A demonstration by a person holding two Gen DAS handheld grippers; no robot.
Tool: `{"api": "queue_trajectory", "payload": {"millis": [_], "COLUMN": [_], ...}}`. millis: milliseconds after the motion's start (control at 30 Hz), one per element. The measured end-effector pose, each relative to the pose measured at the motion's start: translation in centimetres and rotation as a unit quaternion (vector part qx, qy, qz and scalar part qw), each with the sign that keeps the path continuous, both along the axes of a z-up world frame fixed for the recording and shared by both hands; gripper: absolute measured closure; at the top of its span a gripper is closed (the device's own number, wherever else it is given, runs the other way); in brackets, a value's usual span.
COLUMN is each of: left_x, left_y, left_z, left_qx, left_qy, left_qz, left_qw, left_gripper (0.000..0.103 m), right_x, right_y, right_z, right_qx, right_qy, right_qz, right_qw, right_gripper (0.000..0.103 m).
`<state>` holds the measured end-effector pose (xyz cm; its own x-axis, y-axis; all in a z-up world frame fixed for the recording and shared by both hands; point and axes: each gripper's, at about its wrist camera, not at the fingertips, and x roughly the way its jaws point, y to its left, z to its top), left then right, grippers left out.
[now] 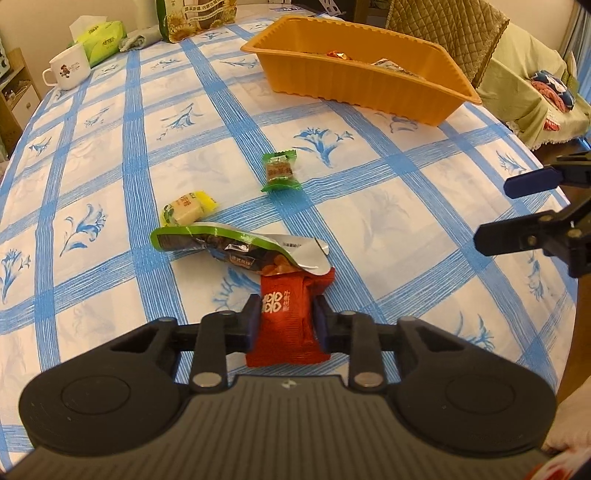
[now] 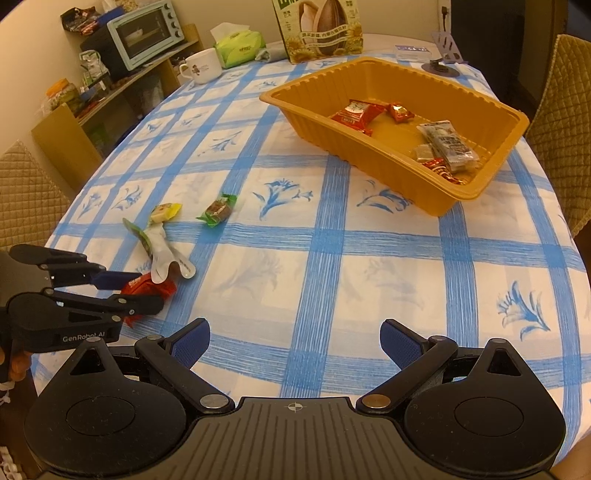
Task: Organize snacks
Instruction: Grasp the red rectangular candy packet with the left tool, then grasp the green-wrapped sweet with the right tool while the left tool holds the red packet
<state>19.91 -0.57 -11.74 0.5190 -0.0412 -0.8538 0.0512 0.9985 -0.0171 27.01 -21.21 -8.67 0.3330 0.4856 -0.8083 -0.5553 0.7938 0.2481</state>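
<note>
my left gripper [image 1: 286,319] tilts steeply down near the table's [image 2: 332,258] near edge, its blue pads pressed on both sides of a red snack packet [image 1: 286,325] that lies on the cloth. the packet's far end tucks under the silver tip of a green-edged foil pouch [image 1: 236,249], so the two touch. just beyond the pouch sits a yellow-wrapped candy [image 1: 190,208], and farther toward the middle a green-wrapped candy [image 1: 280,170], apart from the rest.

my right gripper [image 2: 295,345] hangs over the same near edge with its fingers spread wide and only bare checked cloth between them. a broad stretch of open cloth runs from it across the middle of the table to the orange tray [image 2: 388,155], which stands toward the far right side, well apart from the loose snacks.

the left view shows only the tray's outer wall [image 1: 351,85] and a glimpse of wrappers over the rim; the right view looks into it and shows red and clear-wrapped snacks [image 2: 448,146] on its floor. the right view also catches my left gripper [image 2: 147,291] side-on, clamped on the red packet [image 2: 147,286], and a shelf with a small oven [image 2: 144,31] off the table's far left corner. a white mug [image 1: 70,68], a tissue pack [image 1: 101,38] and a seed bag [image 2: 319,29] stand along the far edge.
</note>
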Motion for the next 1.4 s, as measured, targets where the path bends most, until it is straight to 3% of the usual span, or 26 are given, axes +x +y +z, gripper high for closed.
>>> {"api": "queue_trajectory", "payload": {"millis": [300,600,967,1400], "left_x": [-2.2,-5.5,-8.2,-9.8], "left_y": [1.3,6.7,12.5,14.7], "left_z": [1.2,3.5,5.6,5.3], "left_qx": [-0.011,0.006,0.022,0.021], "left_qy": [-0.009,-0.028,-0.053,-0.044], "left_qz": [0.037,0.145,0.248,0.284], "left_qw": [0.9992,0.9890,0.9670,0.9575], "left_gripper": [0.079,0.079,0.079,0.079], "right_x": [1.1,2.7,5.5,7.2], "right_y": [1.6,5.3,9.7,13.4], "right_z": [-0.2,0.0,-0.7,-3.1], "right_qx": [0.005,0.020,0.046,0.031], "right_qy": [-0.005,-0.023,-0.014,0.000], "right_qz": [0.022,0.058,0.075,0.068], "right_qw": [1.000,0.998,0.996,0.997], "right_gripper": [0.004,0.005,0.036,0.056]}}
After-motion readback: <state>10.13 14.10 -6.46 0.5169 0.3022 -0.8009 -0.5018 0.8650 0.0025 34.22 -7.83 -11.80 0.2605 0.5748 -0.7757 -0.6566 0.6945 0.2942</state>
